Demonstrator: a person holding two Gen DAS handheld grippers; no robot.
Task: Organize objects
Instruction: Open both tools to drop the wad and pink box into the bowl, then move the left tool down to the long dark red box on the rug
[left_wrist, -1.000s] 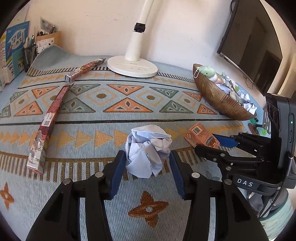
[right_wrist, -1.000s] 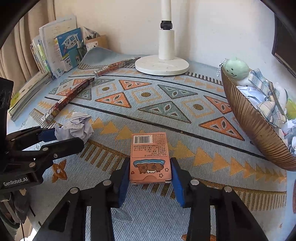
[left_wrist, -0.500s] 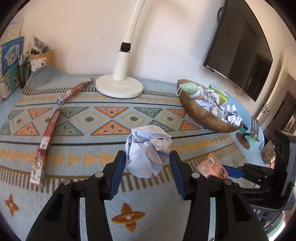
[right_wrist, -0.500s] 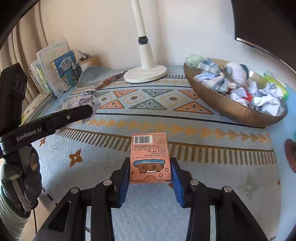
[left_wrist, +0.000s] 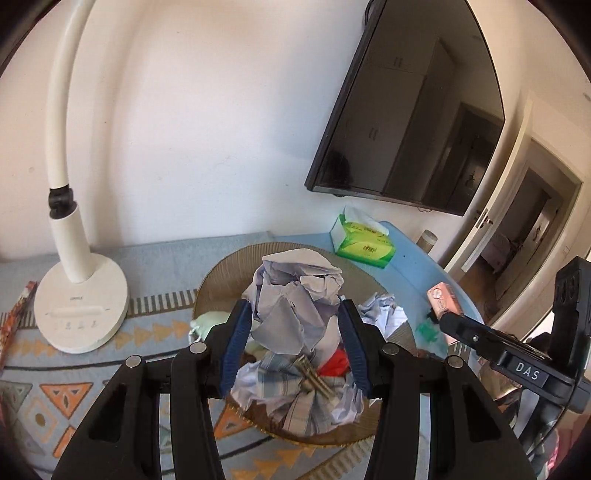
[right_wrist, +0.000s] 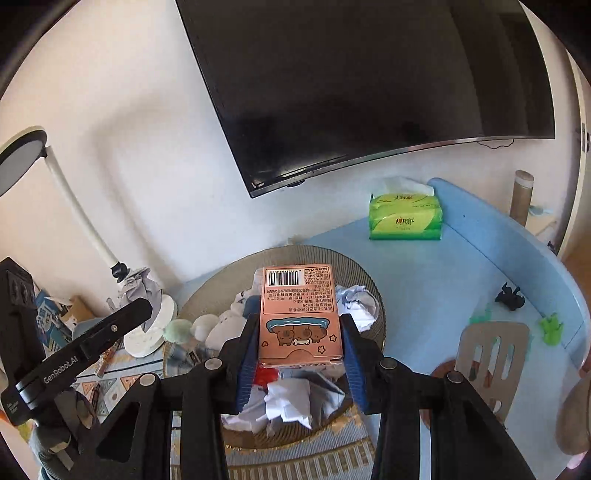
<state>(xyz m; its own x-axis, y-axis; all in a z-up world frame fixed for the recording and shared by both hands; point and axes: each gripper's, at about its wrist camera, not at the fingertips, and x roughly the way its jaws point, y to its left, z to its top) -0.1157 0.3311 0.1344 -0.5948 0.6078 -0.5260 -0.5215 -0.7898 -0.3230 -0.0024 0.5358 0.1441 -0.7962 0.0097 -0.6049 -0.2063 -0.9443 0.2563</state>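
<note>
While both grippers hung above the basket, the scene from left to right read as follows.

Lamp: the white desk lamp (left_wrist: 79, 306) stood on the patterned cloth (left_wrist: 155, 325) at the left, its round base just beside the basket.
Left gripper: the left gripper (left_wrist: 291, 339) held the crumpled paper ball (left_wrist: 295, 295) between its blue pads (left_wrist: 236, 343), which pressed on the ball from both sides.
Paper ball: it sat in the air over the basket, above the things already inside.
Basket: the ribbed brown basket (left_wrist: 221, 273) lay on the cloth, filled with more crumpled paper, checked fabric and a pale green soft toy (left_wrist: 210, 319) at its left edge.
Right gripper: the right gripper (right_wrist: 299, 354) had the pink card box (right_wrist: 297, 317) between its fingers; its jaws had just been opening, yet the box stayed level between the pads, and whether they still pressed on it could not be told.
Pink box: barcode end pointing away, it hovered over the middle of the basket (right_wrist: 362, 277).
Tissue pack: the green tissue pack (right_wrist: 406, 218) stood on the blue table (right_wrist: 480, 258) behind the basket, near the wall.
Screen: a dark screen (right_wrist: 369, 92) hung on the wall above.
Far right: a slotted spatula (right_wrist: 491, 350) and small green and black figures lay on the blue table.
</note>
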